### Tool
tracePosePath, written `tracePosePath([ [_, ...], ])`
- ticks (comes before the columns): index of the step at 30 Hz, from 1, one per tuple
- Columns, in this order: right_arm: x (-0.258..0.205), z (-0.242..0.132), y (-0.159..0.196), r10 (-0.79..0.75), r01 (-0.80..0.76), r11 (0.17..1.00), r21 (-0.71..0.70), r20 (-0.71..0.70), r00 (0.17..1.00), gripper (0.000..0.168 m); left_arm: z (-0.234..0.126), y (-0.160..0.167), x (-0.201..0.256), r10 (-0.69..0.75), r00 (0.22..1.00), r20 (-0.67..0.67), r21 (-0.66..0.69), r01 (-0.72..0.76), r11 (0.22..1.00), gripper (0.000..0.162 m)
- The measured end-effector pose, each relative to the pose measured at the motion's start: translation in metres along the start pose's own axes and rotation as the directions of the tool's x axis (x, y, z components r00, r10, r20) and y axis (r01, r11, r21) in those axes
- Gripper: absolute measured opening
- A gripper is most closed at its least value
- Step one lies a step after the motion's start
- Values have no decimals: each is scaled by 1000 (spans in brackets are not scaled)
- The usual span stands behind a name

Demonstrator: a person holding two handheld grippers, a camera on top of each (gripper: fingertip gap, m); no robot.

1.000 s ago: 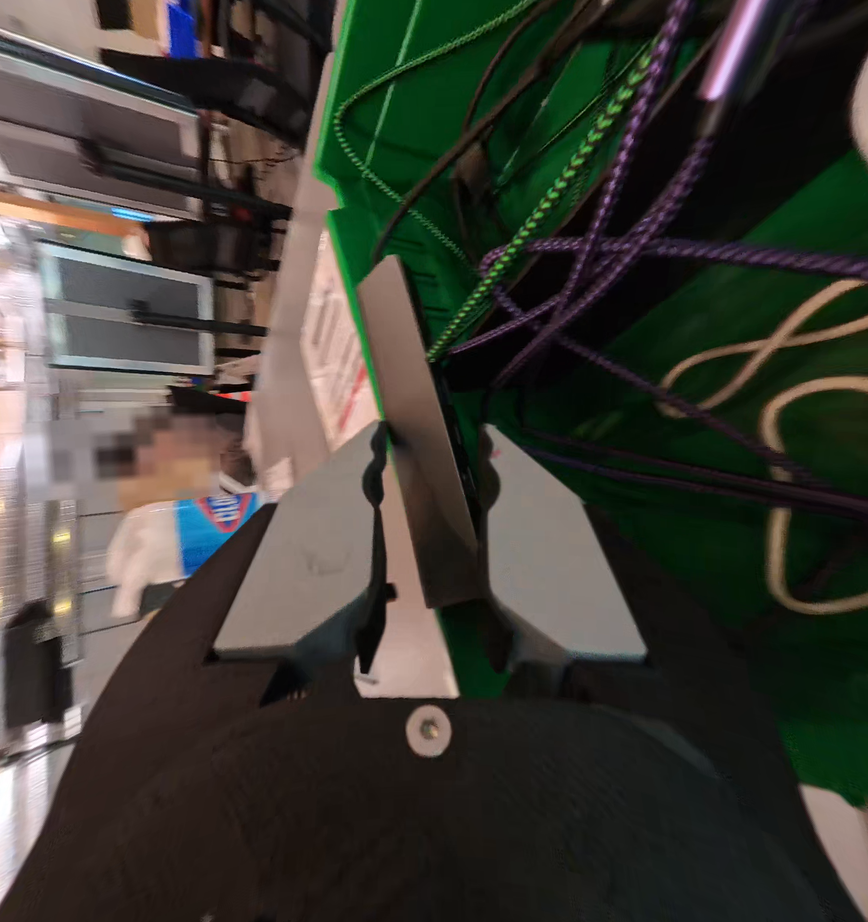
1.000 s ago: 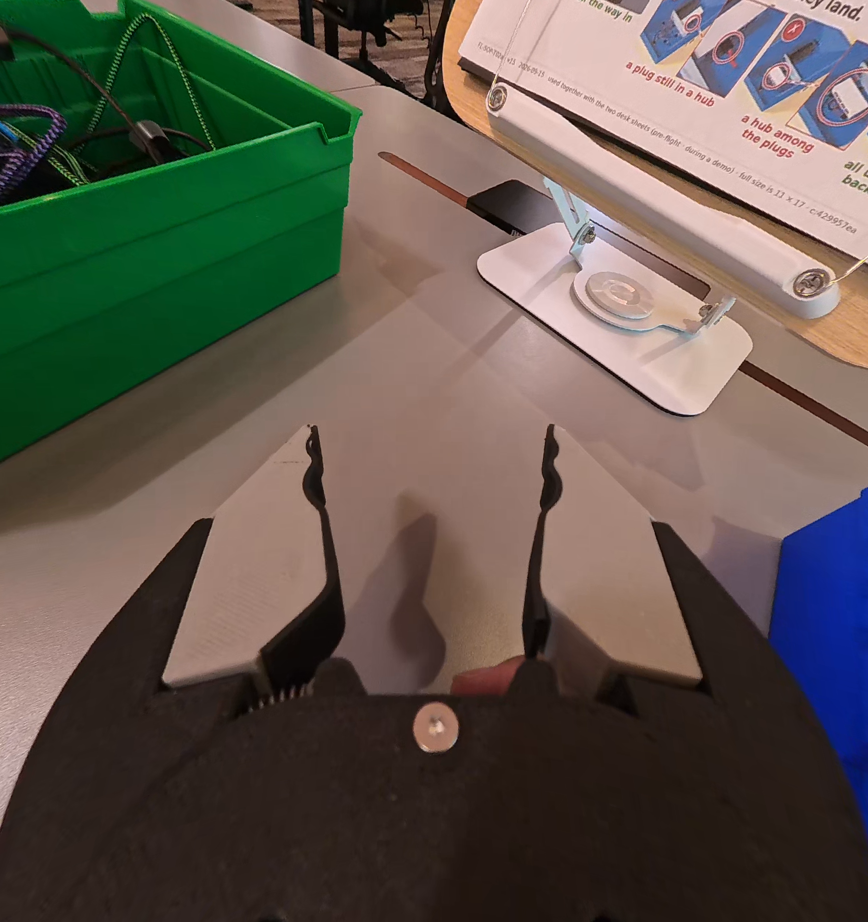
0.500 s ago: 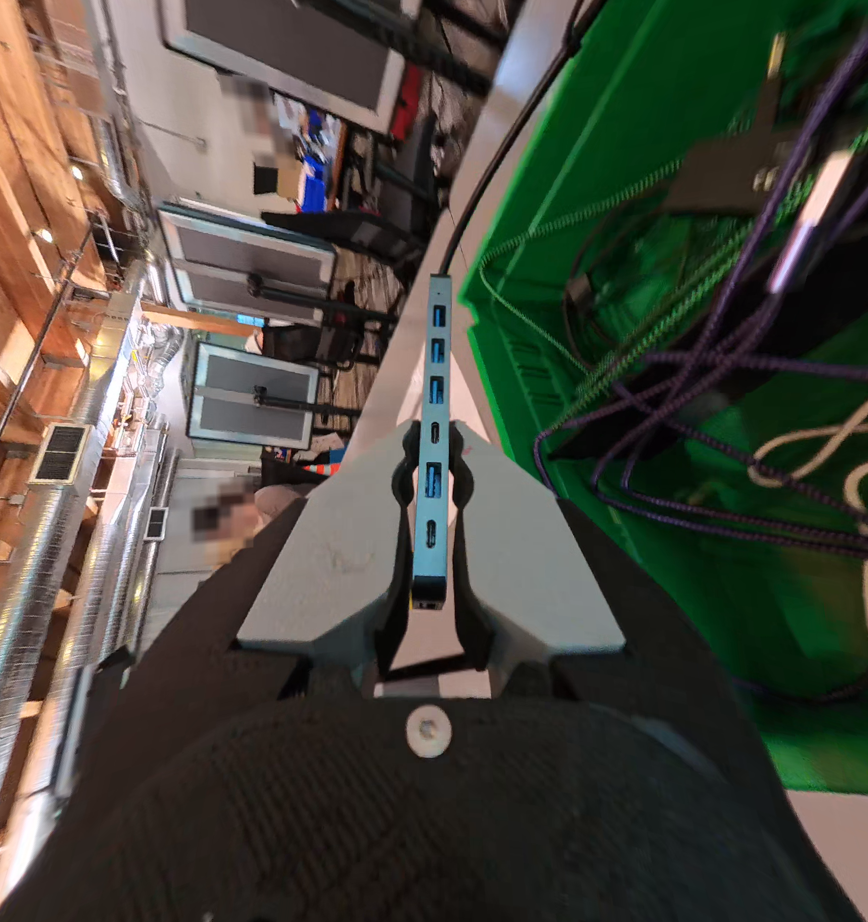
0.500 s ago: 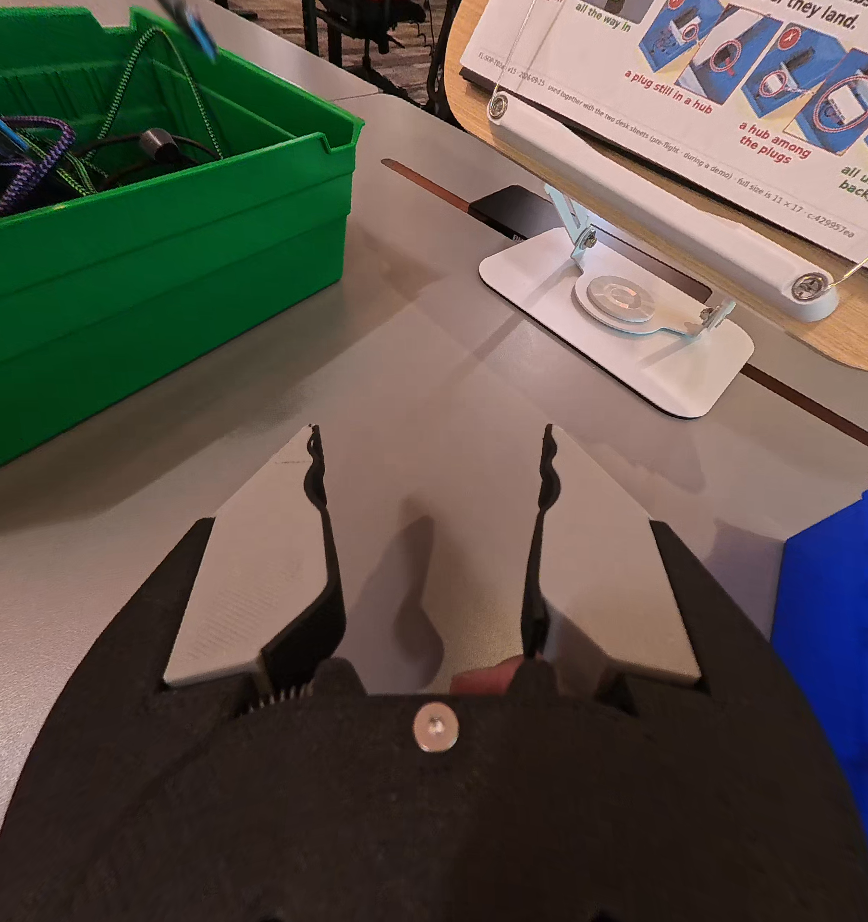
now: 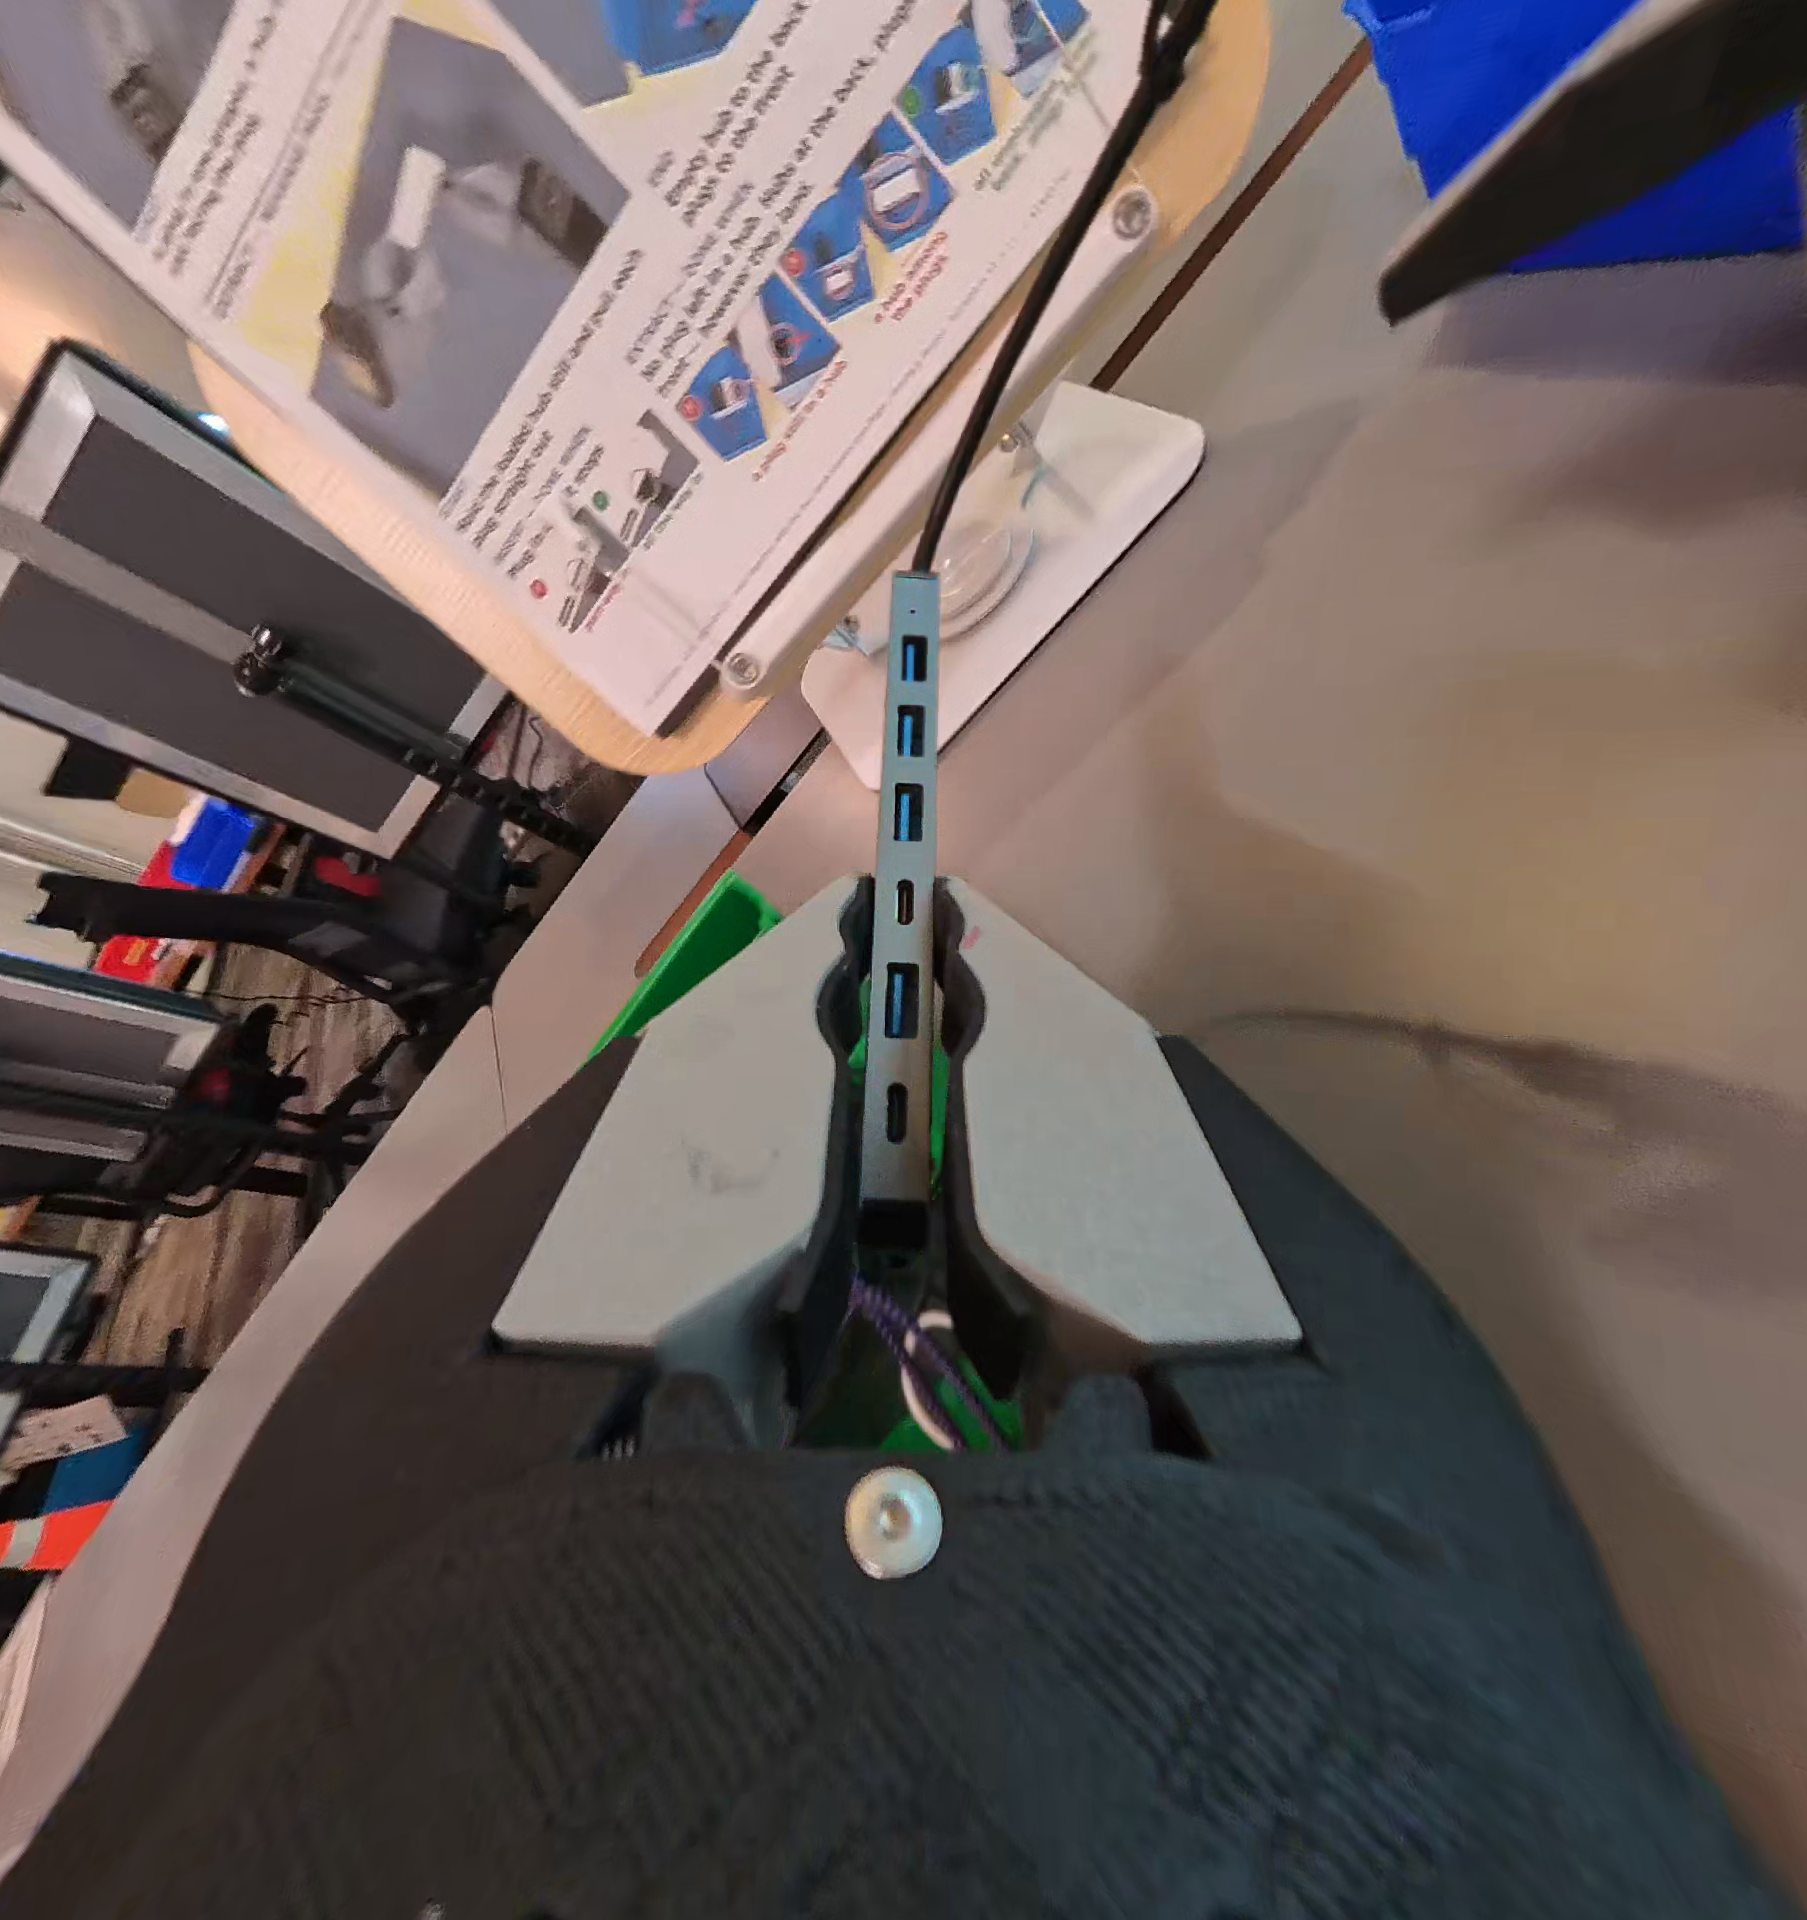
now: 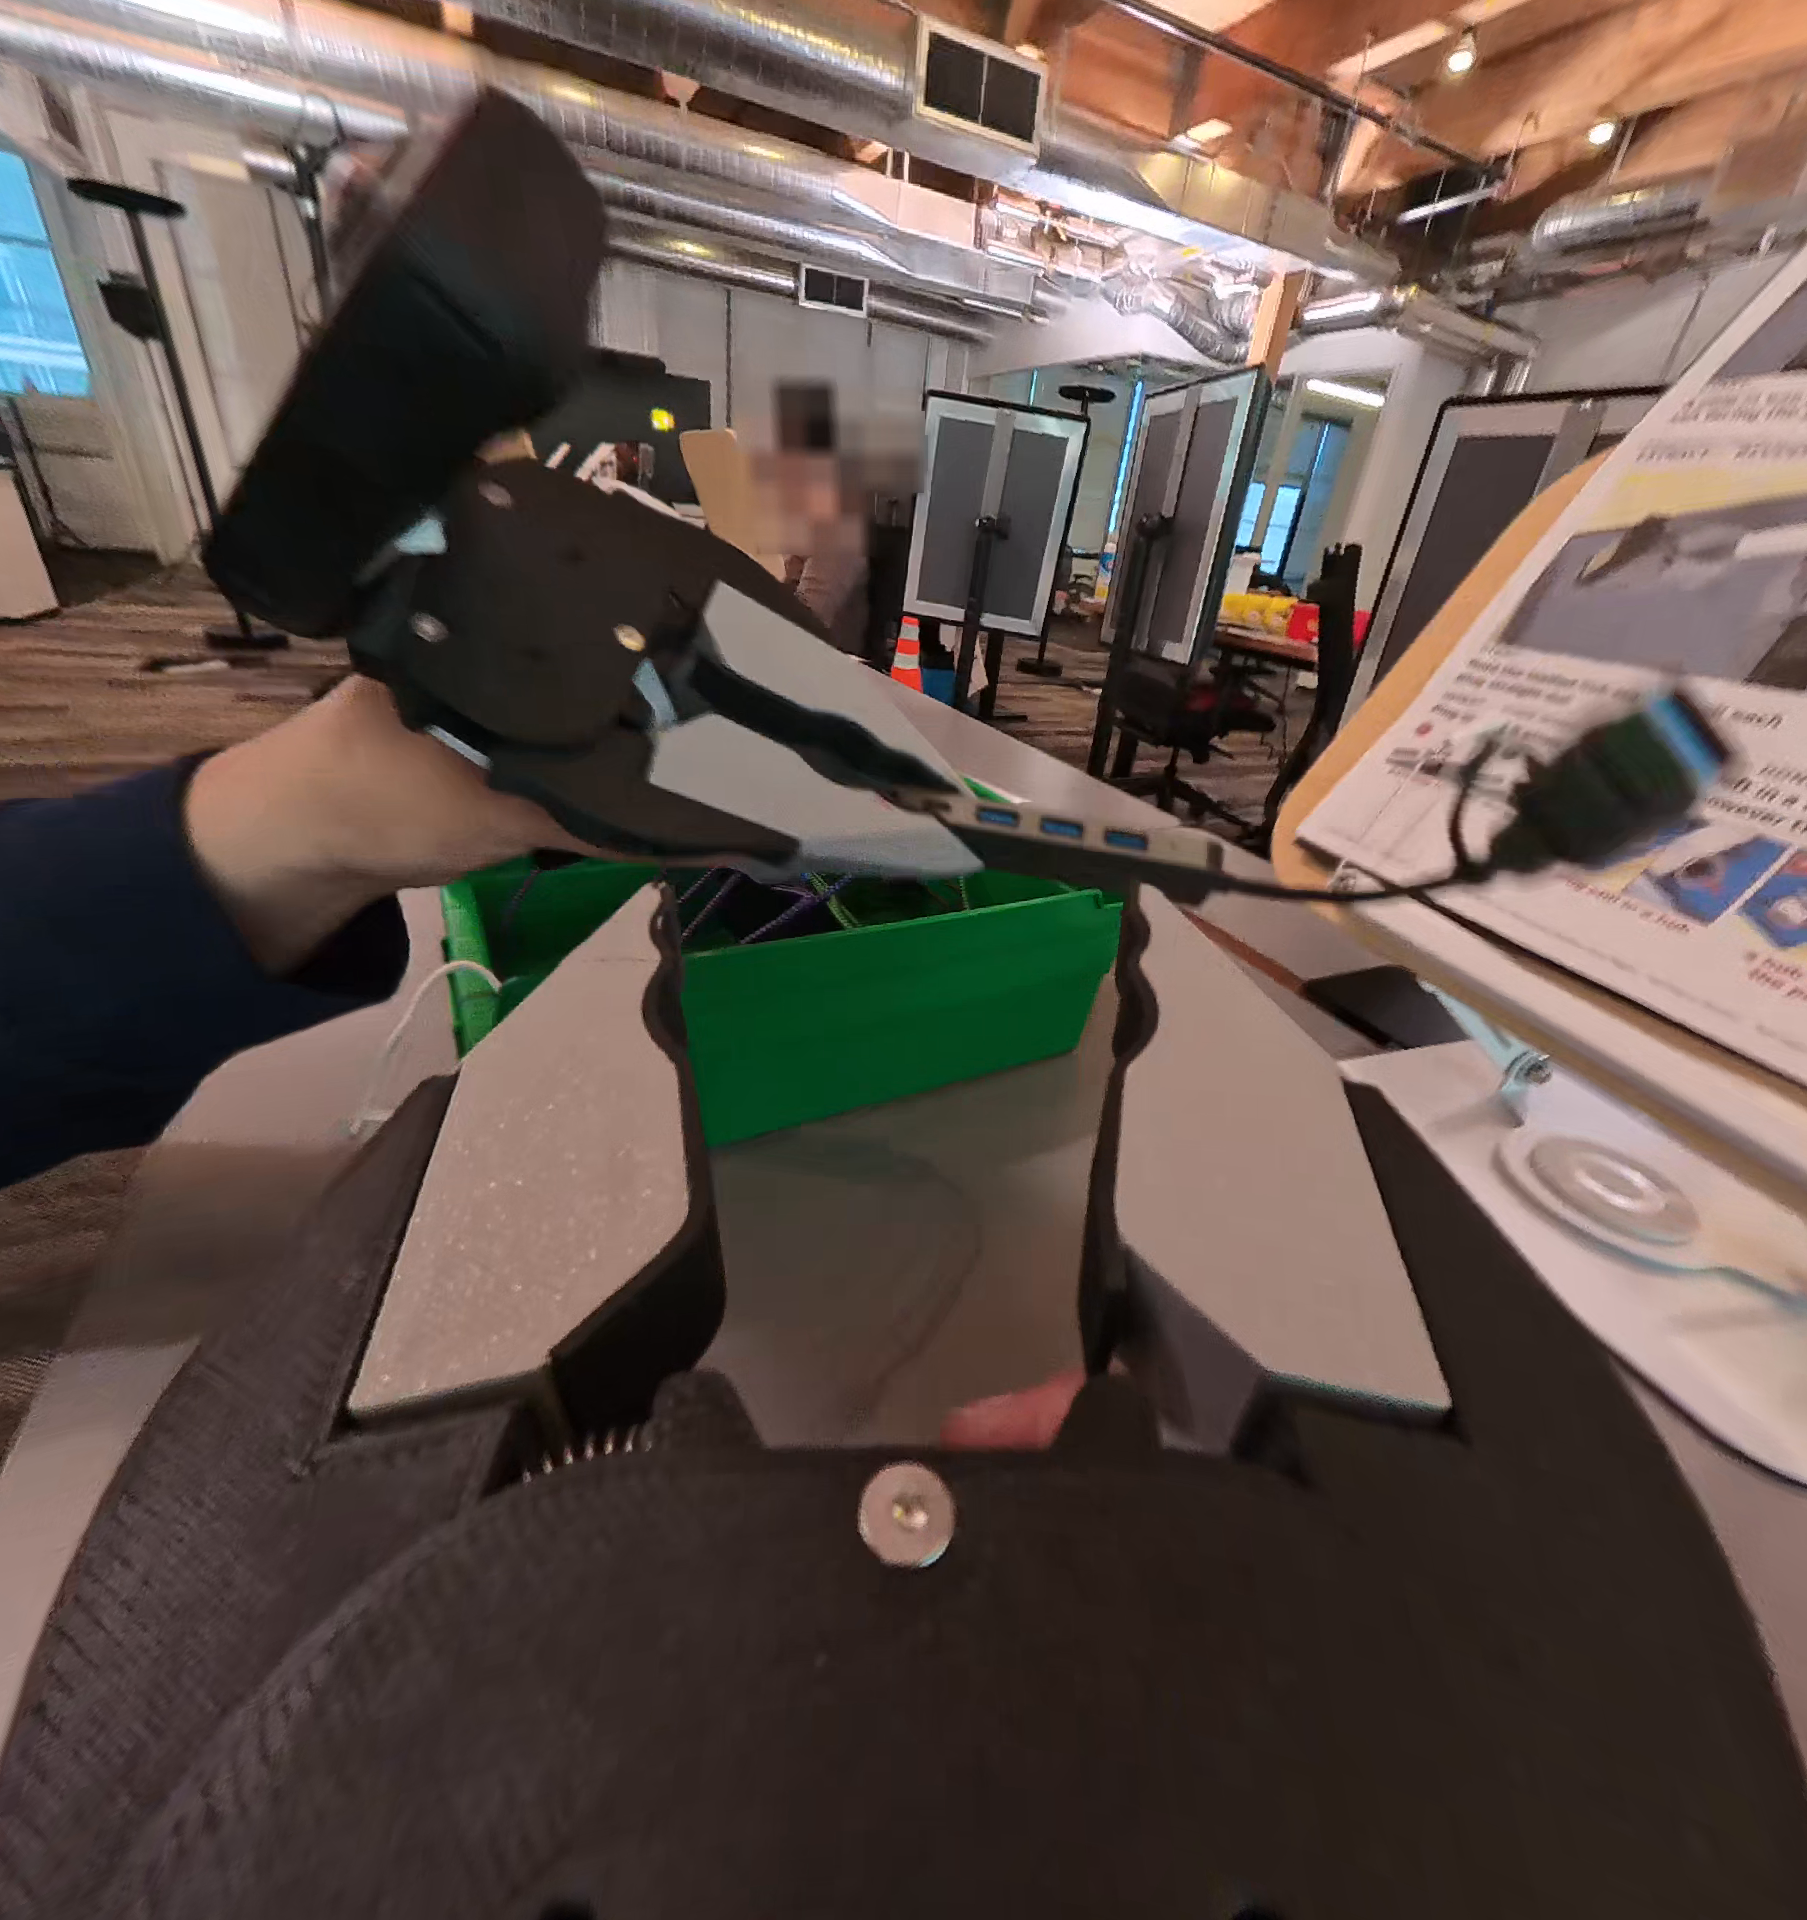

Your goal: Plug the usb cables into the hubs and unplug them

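Note:
My left gripper (image 5: 901, 904) is shut on a slim grey usb hub (image 5: 907, 748) with several blue ports, held in the air above the table. The hub's thin black cable (image 5: 1024, 301) runs off forward. In the right wrist view the left gripper (image 6: 940, 821) holds the hub (image 6: 1086, 829) over the green bin (image 6: 878, 997), and the cable's own blue-tipped plug (image 6: 1626, 769) dangles at the right. The bin holds purple, green and white usb cables (image 6: 774, 904). My right gripper (image 6: 894, 914) is open and empty, low over the table in front of the bin.
An instruction sheet on a wooden board (image 6: 1626, 748) stands on a white stand base (image 6: 1647, 1226) at the right. A blue bin (image 5: 1564, 114) lies beyond the right gripper's finger (image 5: 1605, 145). A person's hand and dark sleeve (image 6: 99, 935) hold the left gripper. Partitions and chairs stand behind. About 11 cm separates my left fingertips from my right.
My left gripper lifted the hub out of the green bin and swung it toward the instruction board. My right gripper tilted up and turned to face the bin and the left gripper, still open.

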State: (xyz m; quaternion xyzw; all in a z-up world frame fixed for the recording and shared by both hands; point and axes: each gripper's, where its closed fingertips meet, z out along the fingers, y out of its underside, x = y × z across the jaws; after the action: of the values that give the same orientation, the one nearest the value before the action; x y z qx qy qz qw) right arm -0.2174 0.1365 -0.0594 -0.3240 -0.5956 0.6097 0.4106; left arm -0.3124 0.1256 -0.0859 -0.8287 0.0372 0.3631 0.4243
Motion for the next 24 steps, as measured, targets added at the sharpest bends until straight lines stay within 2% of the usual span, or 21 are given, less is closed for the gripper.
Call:
tracePosePath([
  [2, 2, -3, -1, -55, 55, 998, -10, -7, 998, 81, 17, -2, 10, 91, 996, 14, -23, -91, 996, 7],
  [4, 8, -4, 7, -118, 115, 991, -69, -32, 993, 81, 32, -5, 32, 202, 979, -35, -32, -203, 979, 7],
  [9, 37, -8, 53, -351, 302, 894, -331, -98, 931, 77, 45, -7, 75, 427, 897, -114, 15, -428, 904, 7],
  [12, 42, -9, 76, -447, 379, 822, -425, -69, 892, 73, 31, -15, 82, 466, 871, -157, 79, -459, 885, 8],
  [15, 44, -3, 92, -522, 429, 762, -486, -69, 850, 62, 11, -28, 103, 505, 835, -219, 223, -461, 859, 7],
  [17, 43, 1, 102, -586, 478, 709, -518, -55, 809, 62, 3, -31, 106, 526, 827, -197, 252, -476, 843, 7],
  [18, 45, 2, 101, -627, 506, 683, -526, -67, 776, 51, 2, -28, 105, 533, 825, -188, 245, -486, 839, 8],
  [19, 50, 2, 95, -666, 526, 667, -528, -106, 739, 26, 0, -28, 106, 530, 828, -184, 256, -480, 839, 7],
  [20, 53, 2, 89, -683, 532, 665, -524, -138, 718, 25, -1, -30, 104, 518, 839, -168, 278, -464, 841, 8],
  [24, 59, 3, 86, -652, 482, 694, -535, -183, 736, 20, 0, -34, 100, 483, 865, -135, 316, -424, 849, 10],
])
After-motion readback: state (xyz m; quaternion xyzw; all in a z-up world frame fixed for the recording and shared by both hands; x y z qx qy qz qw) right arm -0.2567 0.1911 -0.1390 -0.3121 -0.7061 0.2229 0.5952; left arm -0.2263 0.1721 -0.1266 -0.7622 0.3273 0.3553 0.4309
